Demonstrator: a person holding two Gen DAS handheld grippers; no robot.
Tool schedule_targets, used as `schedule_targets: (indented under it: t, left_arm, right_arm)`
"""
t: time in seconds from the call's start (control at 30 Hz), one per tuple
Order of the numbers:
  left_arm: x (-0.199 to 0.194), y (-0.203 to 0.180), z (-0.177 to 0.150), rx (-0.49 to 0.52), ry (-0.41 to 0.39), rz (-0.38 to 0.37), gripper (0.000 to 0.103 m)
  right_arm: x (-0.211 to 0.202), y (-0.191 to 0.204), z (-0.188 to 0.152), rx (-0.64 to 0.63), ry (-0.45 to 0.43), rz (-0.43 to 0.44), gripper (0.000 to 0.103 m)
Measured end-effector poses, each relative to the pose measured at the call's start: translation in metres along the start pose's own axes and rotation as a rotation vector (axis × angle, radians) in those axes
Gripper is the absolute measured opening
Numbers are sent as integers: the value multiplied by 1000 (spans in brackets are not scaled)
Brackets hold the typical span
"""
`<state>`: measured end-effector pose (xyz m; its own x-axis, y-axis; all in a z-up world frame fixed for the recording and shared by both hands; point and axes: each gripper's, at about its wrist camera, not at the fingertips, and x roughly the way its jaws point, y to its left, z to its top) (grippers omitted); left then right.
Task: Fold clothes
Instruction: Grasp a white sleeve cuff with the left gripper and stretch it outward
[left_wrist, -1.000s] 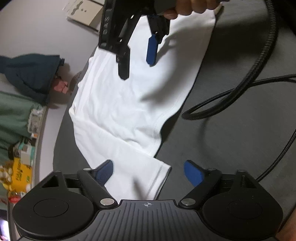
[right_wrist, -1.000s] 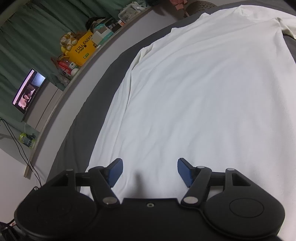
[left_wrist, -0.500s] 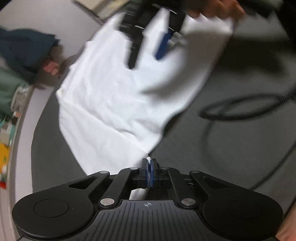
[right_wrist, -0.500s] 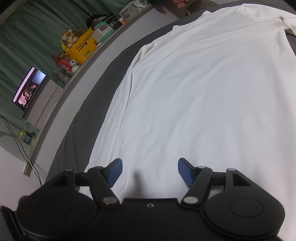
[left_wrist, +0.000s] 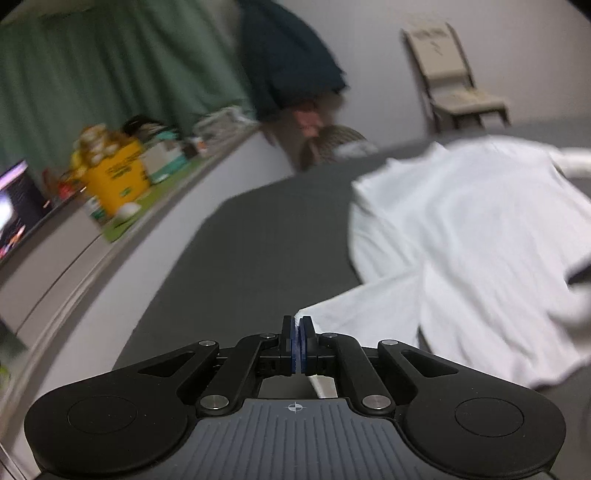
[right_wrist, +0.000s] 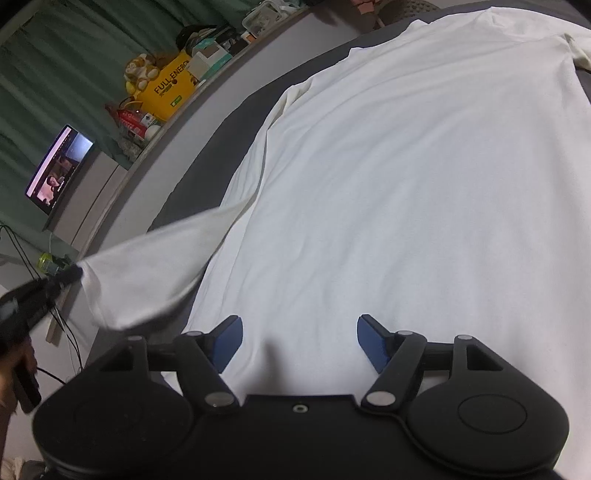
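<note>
A white T-shirt (right_wrist: 406, 177) lies spread on the dark grey surface (left_wrist: 258, 240). My left gripper (left_wrist: 298, 325) is shut on the hem of one sleeve (left_wrist: 354, 310), which stretches out from the shirt (left_wrist: 480, 229). In the right wrist view that sleeve (right_wrist: 147, 273) is lifted and pulled out to the left, with the left gripper (right_wrist: 74, 275) pinching its end. My right gripper (right_wrist: 297, 332) hovers open low over the shirt's body, its blue pads (right_wrist: 229, 339) empty.
A grey ledge (right_wrist: 207, 92) runs along the far side with a yellow box (right_wrist: 171, 83), packets and a lit screen (right_wrist: 59, 168). Green curtains (left_wrist: 110, 74) hang behind. A dark garment (left_wrist: 288, 59) and a beige chair (left_wrist: 450, 74) stand at the far end.
My left gripper closed on the sleeve hem and swung outward, lifting and pulling the sleeve away from the shirt's body. The right gripper stayed open over the shirt.
</note>
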<state>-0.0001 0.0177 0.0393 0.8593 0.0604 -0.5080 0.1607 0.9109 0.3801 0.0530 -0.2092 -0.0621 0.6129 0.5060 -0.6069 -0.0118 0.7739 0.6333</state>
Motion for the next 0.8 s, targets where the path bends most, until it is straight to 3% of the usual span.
schedule_targets:
  t: [0.17,0.4,0.57,0.8]
  left_arm:
    - [36,66,-1,-123,19,107,3]
    - [111,159,-8,-200,141,289,3]
    - [164,200,-3,-167,208,364,3]
    - [222,209,0,-84,283,396,3]
  right_arm:
    - [1,5,-2,-39,3,-8,71]
    - [2,20,-7,-128,11,-9,72]
    - [7,40,-18,-240,39,27,72]
    - [17,53,-24,-311,82,87,72]
